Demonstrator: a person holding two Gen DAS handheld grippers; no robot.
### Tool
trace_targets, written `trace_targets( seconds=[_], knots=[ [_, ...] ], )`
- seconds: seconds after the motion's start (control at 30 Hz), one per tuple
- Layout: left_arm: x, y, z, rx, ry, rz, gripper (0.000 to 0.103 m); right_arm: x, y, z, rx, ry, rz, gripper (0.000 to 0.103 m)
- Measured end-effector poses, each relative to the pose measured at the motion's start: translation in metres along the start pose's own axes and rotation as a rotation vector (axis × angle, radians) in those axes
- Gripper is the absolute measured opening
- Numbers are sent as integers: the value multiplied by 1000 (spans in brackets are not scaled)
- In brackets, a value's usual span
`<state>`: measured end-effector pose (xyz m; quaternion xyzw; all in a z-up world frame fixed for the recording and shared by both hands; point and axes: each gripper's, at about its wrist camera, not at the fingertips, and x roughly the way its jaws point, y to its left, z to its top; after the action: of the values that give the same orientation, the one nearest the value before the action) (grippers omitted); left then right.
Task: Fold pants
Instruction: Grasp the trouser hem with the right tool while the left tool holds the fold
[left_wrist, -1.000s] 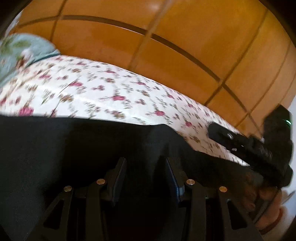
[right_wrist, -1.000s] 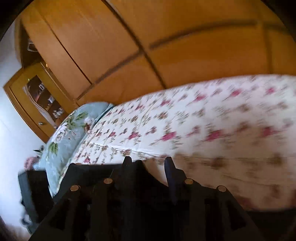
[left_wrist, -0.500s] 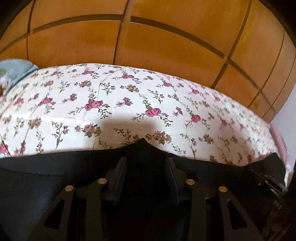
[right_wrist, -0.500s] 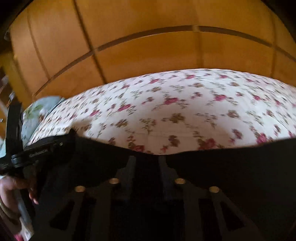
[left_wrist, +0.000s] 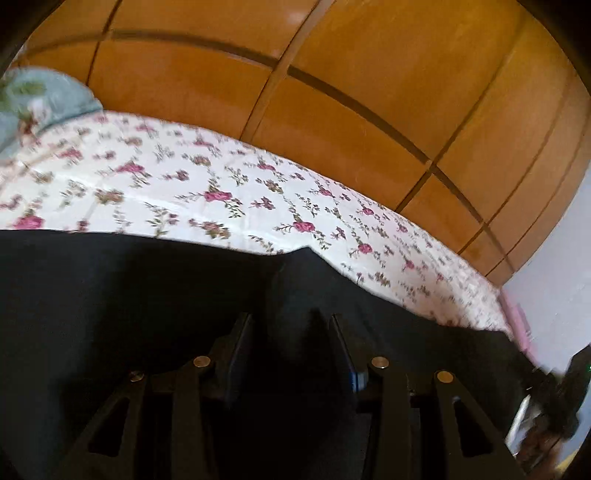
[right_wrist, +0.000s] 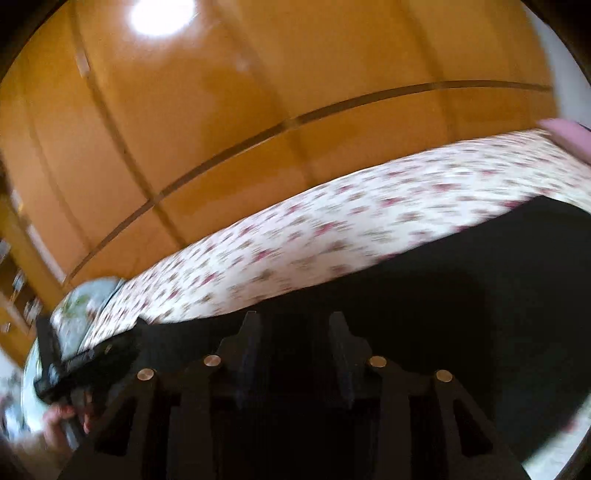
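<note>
The black pants (left_wrist: 110, 295) hang in front of both cameras and fill the lower half of each view, above the floral bedspread (left_wrist: 192, 184). My left gripper (left_wrist: 290, 325) is shut on the pants' upper edge, with cloth between its fingers. My right gripper (right_wrist: 293, 325) is shut on the same black cloth (right_wrist: 461, 277) further along. The right gripper and the hand that holds it show at the lower right of the left wrist view (left_wrist: 565, 398). The left gripper and its hand show at the lower left of the right wrist view (right_wrist: 85, 365).
A wooden wardrobe (left_wrist: 332, 74) rises behind the bed. A pale green floral pillow (left_wrist: 37, 99) lies at the bed's left end and shows in the right wrist view (right_wrist: 79, 306). A pink thing (right_wrist: 569, 136) sits at the bed's right end.
Both grippers have stayed shut on the pants and swung with them. The left view has turned right. The right view has tilted up toward the wardrobe, with blur.
</note>
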<state>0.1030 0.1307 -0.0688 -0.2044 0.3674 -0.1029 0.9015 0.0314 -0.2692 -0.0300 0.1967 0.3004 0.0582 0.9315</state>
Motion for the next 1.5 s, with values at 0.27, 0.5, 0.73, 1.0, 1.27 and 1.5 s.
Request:
trace_targets(
  seconds=[0.27, 0.5, 0.73, 1.0, 1.27, 1.5],
  knots=[
    [-6, 3, -6, -14, -10, -30, 49, -71, -136, 1, 439, -135, -162, 41],
    [-5, 2, -7, -9, -10, -36, 49, -70, -204, -5, 673, -190, -95, 38],
    [-1, 4, -7, -9, 0, -55, 50, -55, -218, 1, 717, -218, -35, 14],
    [-2, 4, -7, -14, -2, -62, 50, -95, -190, 19, 619, -281, -34, 7],
    [-4, 9, -6, -40, -3, -108, 50, -114, -195, -7, 685, -243, -119, 7],
    [-3, 8, -7, -41, -3, -113, 50, -99, -216, -34, 750, -194, -154, 7]
  ],
)
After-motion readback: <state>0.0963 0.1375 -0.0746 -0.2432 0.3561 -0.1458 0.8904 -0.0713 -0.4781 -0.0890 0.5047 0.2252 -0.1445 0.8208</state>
